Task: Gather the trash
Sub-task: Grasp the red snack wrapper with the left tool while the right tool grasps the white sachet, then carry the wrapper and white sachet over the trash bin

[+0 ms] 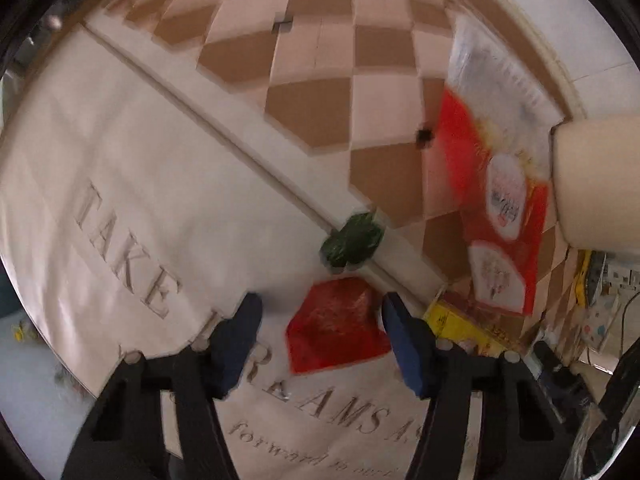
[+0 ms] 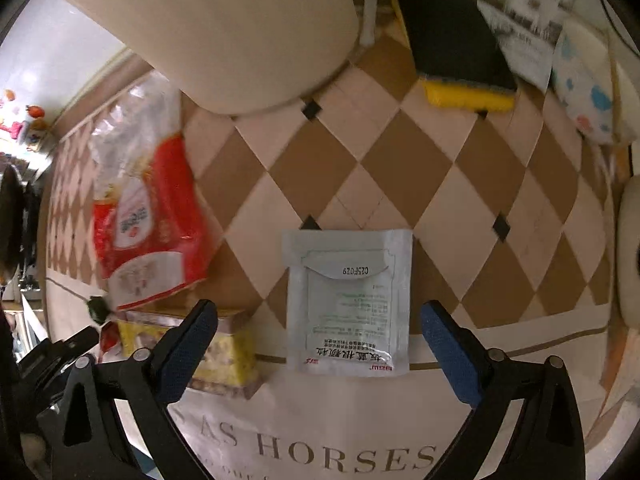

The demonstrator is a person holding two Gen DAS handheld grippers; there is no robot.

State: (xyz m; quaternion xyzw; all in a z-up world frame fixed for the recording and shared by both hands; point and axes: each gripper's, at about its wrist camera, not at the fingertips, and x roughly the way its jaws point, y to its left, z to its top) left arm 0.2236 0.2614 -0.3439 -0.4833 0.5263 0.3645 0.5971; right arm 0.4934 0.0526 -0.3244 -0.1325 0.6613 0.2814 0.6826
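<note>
A crumpled red wrapper point(image 1: 336, 324) lies on the cream cloth between the fingers of my left gripper point(image 1: 322, 336), which points down and is open; its blue pads do not press on the wrapper. A crumpled green wrapper point(image 1: 352, 240) lies just beyond. A red and clear plastic bag point(image 1: 492, 184) lies to the right on the checkered cloth. In the right wrist view a flat white sachet point(image 2: 348, 300) lies between the wide-open fingers of my right gripper point(image 2: 318, 312), untouched. The red bag point(image 2: 148, 216) and green wrapper point(image 2: 96, 306) show at left.
A cream bin point(image 2: 248, 28) stands at the top, also at the right edge of the left wrist view point(image 1: 600, 184). A yellow tin point(image 2: 228, 344) sits by my right gripper's left finger. A black and yellow sponge point(image 2: 452, 40) and printed packets point(image 2: 528, 20) lie beyond.
</note>
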